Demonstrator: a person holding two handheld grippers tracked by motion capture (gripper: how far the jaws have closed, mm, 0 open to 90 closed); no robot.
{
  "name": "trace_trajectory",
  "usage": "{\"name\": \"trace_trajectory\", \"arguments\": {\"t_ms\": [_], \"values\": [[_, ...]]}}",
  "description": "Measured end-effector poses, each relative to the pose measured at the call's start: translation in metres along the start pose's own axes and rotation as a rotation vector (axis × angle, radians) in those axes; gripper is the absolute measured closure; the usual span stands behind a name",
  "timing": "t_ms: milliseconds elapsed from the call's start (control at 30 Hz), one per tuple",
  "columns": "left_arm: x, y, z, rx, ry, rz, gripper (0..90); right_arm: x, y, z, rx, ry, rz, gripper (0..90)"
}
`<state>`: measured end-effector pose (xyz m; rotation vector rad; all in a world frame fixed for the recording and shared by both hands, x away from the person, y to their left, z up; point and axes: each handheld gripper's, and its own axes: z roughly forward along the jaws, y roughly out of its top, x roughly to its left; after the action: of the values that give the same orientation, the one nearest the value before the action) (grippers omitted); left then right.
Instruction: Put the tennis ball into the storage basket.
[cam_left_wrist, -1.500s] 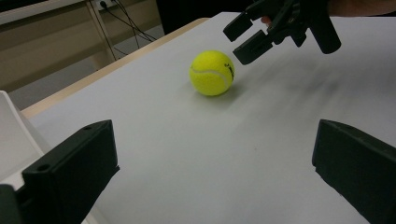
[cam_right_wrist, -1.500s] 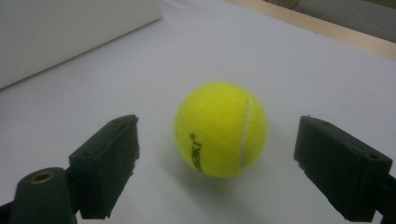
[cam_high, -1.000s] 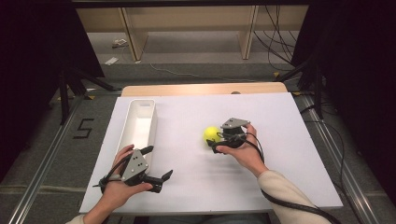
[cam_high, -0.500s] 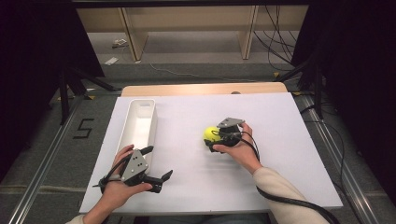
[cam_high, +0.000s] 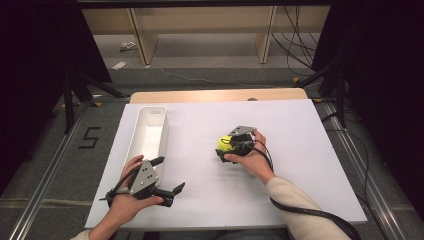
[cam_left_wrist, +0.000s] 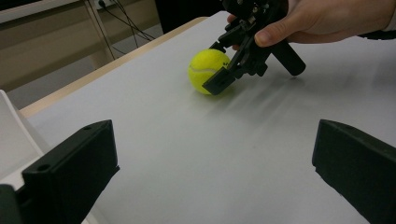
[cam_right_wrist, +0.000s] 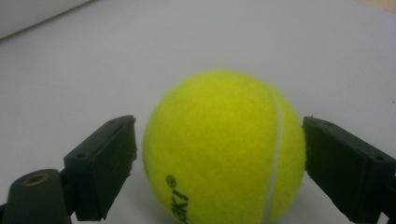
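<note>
— Where's the ball?
— The tennis ball sits on the white desk, right of the white bin.
— And the right gripper?
— Its fingers stand on either side of the ball, spread apart, a thin gap showing on each side.
— The left gripper?
— Near the desk's front edge, fingers wide apart, holding nothing.

right gripper | edged toward table's middle | jaws now flank tennis ball
</note>
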<state>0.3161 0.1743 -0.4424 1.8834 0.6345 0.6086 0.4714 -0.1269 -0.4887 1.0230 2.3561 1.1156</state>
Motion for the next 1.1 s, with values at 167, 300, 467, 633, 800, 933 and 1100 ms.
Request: {"name": "trace_trajectory", "arguments": {"t_ms": [167,300,467,633,800,933,1100], "values": [[0.0000,0.0000,0.0000,0.000,0.000,0.000,0.0,0.0009,0.0001,0.0018,0.005,-0.004,-0.002,15.8],[0.0000,-0.0001,0.0001,0.001,0.001,0.001,0.0,0.0012,0.0005,0.0024,0.002,-0.009,-0.005,18.8],[0.0001,-0.0003,0.0002,0.002,0.001,0.001,0.0,0.0014,0.0001,0.0027,0.000,-0.023,0.000,24.6],[-0.0002,-0.0005,0.0003,0.003,0.000,-0.003,0.0,0.0014,0.0009,0.0017,0.008,-0.021,-0.004,26.1],[-0.0001,-0.0005,0.0002,0.003,0.000,-0.003,0.0,0.0009,0.0014,0.0012,0.009,-0.021,-0.002,26.3],[-0.0001,-0.0005,0.0001,0.003,0.000,-0.003,0.0,0.0005,0.0028,-0.0004,0.004,-0.022,-0.001,26.4],[0.0001,-0.0006,0.0002,0.004,0.000,0.001,0.0,0.0001,0.0065,-0.0045,-0.015,-0.022,0.002,26.4]]}}
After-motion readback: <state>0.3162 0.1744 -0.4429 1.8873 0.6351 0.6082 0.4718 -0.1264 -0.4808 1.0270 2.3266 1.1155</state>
